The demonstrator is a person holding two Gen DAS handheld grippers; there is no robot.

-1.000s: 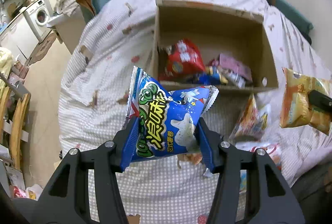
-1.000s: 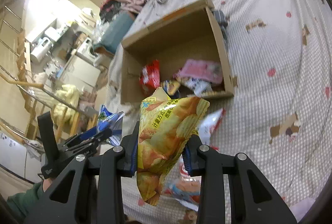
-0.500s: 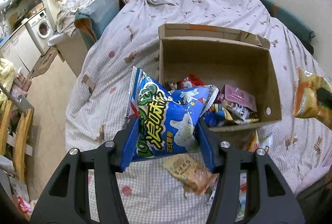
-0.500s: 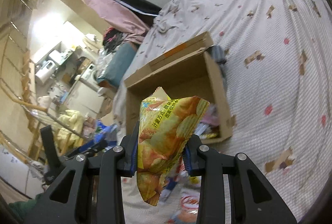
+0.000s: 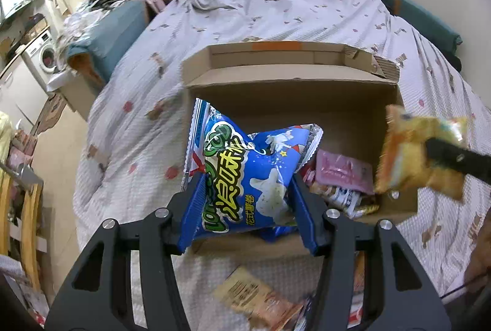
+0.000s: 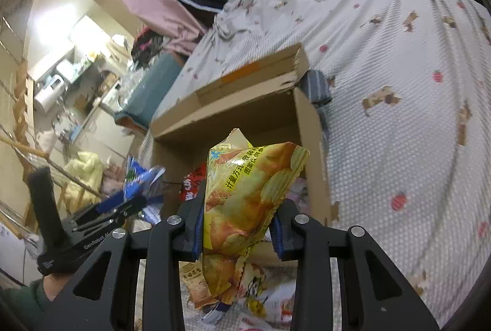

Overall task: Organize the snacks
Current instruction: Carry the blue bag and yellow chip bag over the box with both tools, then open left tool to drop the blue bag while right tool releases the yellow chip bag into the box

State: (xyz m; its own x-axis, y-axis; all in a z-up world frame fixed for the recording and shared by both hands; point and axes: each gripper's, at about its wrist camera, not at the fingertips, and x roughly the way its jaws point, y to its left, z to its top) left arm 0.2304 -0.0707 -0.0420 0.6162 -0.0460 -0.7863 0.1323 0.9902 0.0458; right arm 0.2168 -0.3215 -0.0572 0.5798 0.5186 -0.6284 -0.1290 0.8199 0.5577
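- Both hand-held grippers have closed in on the cardboard box [image 5: 291, 79], which looms larger than a second ago; its open top now lies right under both bags.
- Bed [image 5: 276, 9], in a white spotted cover, carries the box; more snack packets lie loose on the cover on the box's near side.
- Left hand-held gripper [image 5: 245, 208] pinches a blue snack bag [image 5: 245, 174] with green-and-yellow Chinese lettering, over the box's near-left wall.
- Right hand-held gripper [image 6: 237, 226] pinches a yellow chip bag [image 6: 245, 196], printed with Chinese characters, over the box's right side.
- "GenRobot" reads on the left gripper's body.
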